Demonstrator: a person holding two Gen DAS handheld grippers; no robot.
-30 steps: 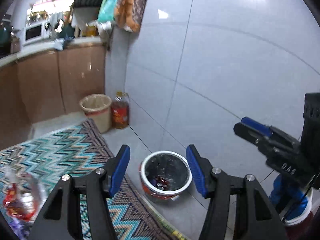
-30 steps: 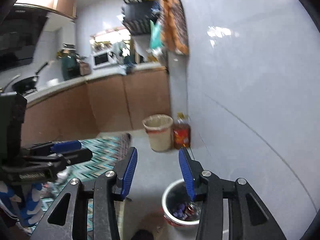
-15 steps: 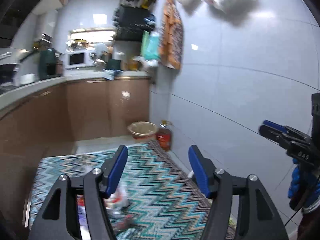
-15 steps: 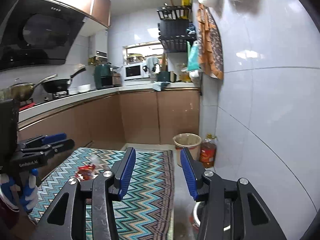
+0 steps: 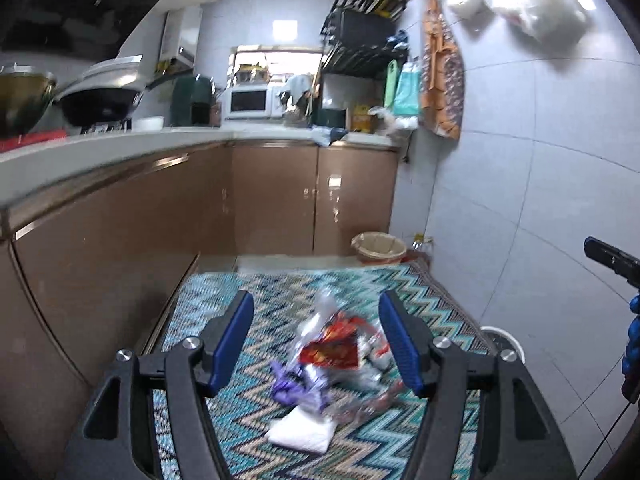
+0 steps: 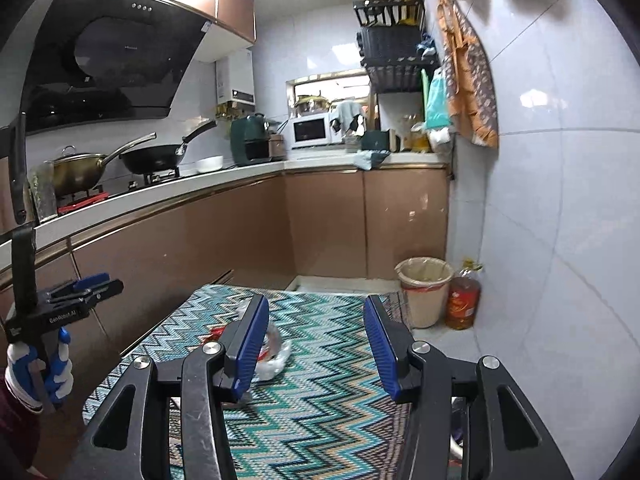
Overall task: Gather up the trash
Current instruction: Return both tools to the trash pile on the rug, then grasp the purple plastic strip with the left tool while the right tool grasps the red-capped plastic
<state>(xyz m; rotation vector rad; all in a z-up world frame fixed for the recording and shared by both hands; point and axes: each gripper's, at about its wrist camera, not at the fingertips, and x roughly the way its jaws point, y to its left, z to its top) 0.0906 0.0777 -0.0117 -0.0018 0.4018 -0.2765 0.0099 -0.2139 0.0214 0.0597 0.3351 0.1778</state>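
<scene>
A heap of trash lies on the zigzag rug point(image 5: 248, 432): a red snack wrapper point(image 5: 334, 350), clear plastic point(image 5: 320, 312), a purple wrapper point(image 5: 290, 386) and a white tissue point(image 5: 300, 432). My left gripper point(image 5: 316, 344) is open and empty, hovering just before the heap. My right gripper point(image 6: 316, 344) is open and empty above the rug point(image 6: 320, 400); the clear plastic trash point(image 6: 274, 354) shows past its left finger. A white-rimmed bin point(image 5: 504, 342) stands at the rug's right edge.
Brown cabinets point(image 5: 276, 196) and a counter run along the left and back. A beige bin point(image 6: 424, 292) and an oil bottle point(image 6: 462, 300) stand in the far corner by the tiled wall point(image 6: 560, 200). The left gripper shows in the right wrist view point(image 6: 86, 286).
Both grippers swung away from the white-rimmed bin and lifted to face the rug. The left gripper now has the trash heap centred between its open fingers.
</scene>
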